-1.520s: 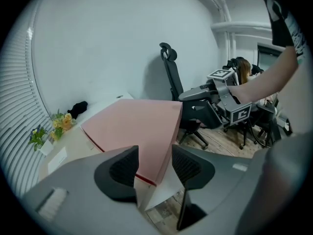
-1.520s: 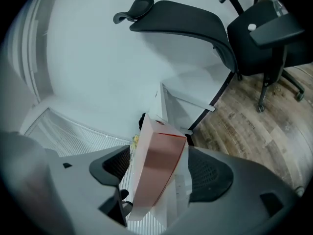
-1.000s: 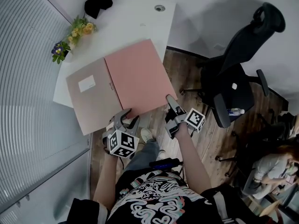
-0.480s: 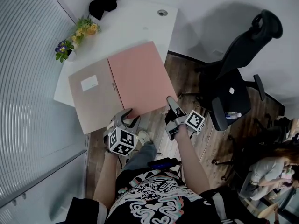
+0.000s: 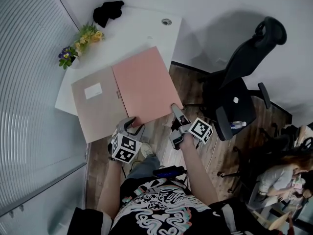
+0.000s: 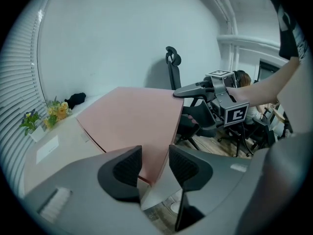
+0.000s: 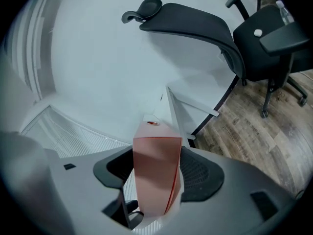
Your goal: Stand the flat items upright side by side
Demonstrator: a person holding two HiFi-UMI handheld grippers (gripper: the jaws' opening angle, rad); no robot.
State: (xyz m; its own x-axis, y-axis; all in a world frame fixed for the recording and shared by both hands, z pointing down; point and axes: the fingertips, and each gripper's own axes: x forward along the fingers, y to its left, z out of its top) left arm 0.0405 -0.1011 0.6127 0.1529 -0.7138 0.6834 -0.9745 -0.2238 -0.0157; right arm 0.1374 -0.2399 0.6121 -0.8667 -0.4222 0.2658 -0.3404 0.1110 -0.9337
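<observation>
Pink folder [image 5: 144, 84] lies closed on the white desk [image 5: 142, 33], contents not visible. Its near edge hangs past the desk edge, over the wood floor [image 5: 195, 82]. Beige folder [image 5: 98, 106] with a white label [image 5: 93, 90] is also closed and touches the pink folder's left edge, overlapping it slightly there.

In the left gripper view the pink folder's right side tilts up above the beige one.

Left gripper [image 5: 131, 125] is at the pink folder's near left corner. Its jaws are about half apart, clamped on that corner. It is angled down and forward.

Right gripper [image 5: 175, 109] is at the pink folder's near right corner. Its jaws have just been closing and are set wide, with the folder filling the gap and gripped. It is closer to level. Both forearms reach forward from the torso.

Bare desk beyond the pink folder's far edge. Flowers [image 5: 80, 43] are far-left of it, and a black cloth [image 5: 107, 11] lies past those at the desk's far corner. Window blinds [image 5: 29, 82] run along the left of the beige folder.

Right of the pink folder is open floor, then a black office chair [image 5: 239, 92] well apart, with a bottle [image 5: 235, 125] on its seat.
</observation>
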